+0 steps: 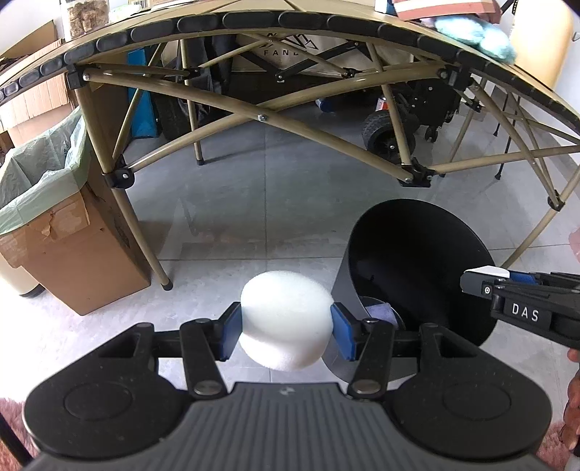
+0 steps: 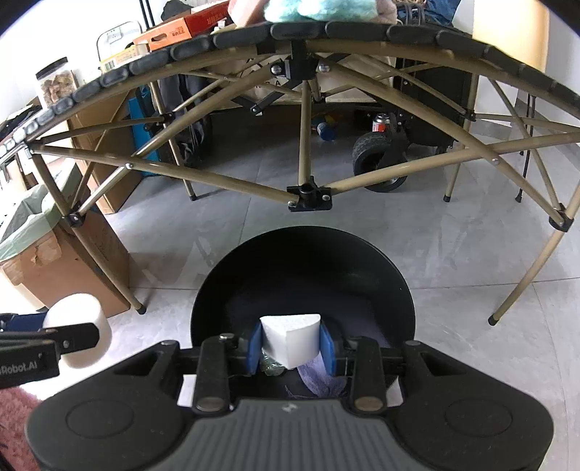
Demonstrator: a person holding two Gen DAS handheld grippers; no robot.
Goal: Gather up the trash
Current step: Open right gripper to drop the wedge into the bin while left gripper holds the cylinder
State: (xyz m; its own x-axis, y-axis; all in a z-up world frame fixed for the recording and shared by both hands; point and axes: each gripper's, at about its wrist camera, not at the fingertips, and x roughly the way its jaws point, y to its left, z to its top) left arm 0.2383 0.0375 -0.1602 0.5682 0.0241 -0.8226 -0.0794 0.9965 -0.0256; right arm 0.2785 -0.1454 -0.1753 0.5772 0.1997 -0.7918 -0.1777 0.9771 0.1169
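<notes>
Grey floor tiles (image 1: 253,188) fill the left wrist view, spanned at the far side by a folding table (image 1: 253,21) on crossed tan legs. At far left stands a cardboard box (image 1: 83,253) lined with a green bag (image 1: 43,174). The left claw (image 1: 286,324) is closed partway, its blue pads (image 1: 232,335) pressing both sides of a round white foam piece (image 1: 286,319), held above the floor. Just right of it opens a black bin (image 1: 420,261) with purple cloth (image 1: 380,313) inside; the right claw (image 1: 482,279) enters from the right edge over the bin.

Right wrist view: same tiles (image 2: 471,253) and table (image 2: 362,32). The right claw (image 2: 290,346) is closed narrowly on a wedge-shaped white foam piece (image 2: 290,338), held over the bin (image 2: 304,268) mouth, above the purple cloth (image 2: 322,380). At near left, the left claw (image 2: 76,338) carries the round foam piece (image 2: 78,315), with the lined box (image 2: 54,264) beyond it.
</notes>
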